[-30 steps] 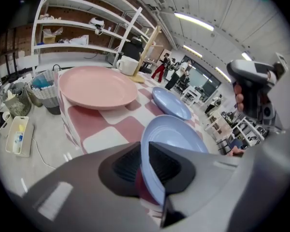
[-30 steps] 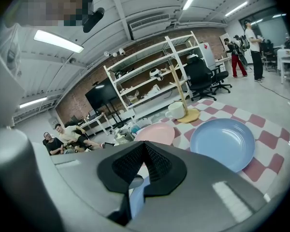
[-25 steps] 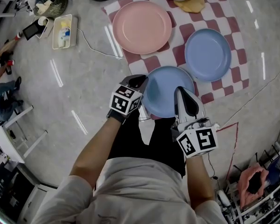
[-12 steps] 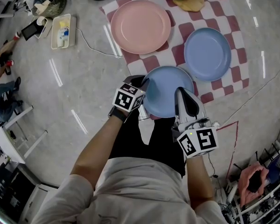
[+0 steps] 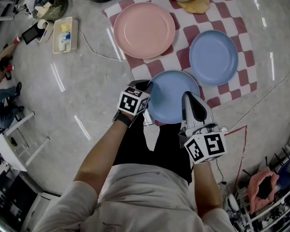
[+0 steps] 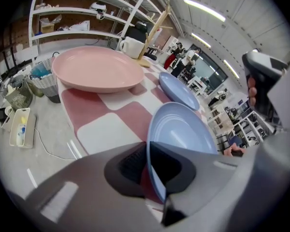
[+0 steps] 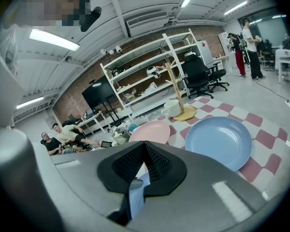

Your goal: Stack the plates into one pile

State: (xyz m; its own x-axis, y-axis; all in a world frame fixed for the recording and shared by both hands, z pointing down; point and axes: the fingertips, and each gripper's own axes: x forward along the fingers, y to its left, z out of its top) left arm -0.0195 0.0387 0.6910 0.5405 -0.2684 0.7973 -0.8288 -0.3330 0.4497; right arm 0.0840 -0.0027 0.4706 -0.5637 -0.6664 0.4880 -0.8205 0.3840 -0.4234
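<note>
checkered cloth (image 5: 183,52) on grey floor; your left gripper (image 5: 146,86) is clamped on near blue plate (image 5: 171,98), left rim; right gripper (image 5: 187,97) closed, empty, at right rim; pink plate (image 5: 144,30) lies ahead-left, nearer your left.

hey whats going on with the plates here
A person holds a gripper in each hand. The left gripper is clamped on the rim of the nearest blue plate, at the checked cloth's near edge. The right gripper sits at that plate's right side, jaws together. The pink plate and second blue plate lie apart; nothing is stacked yet.
</note>
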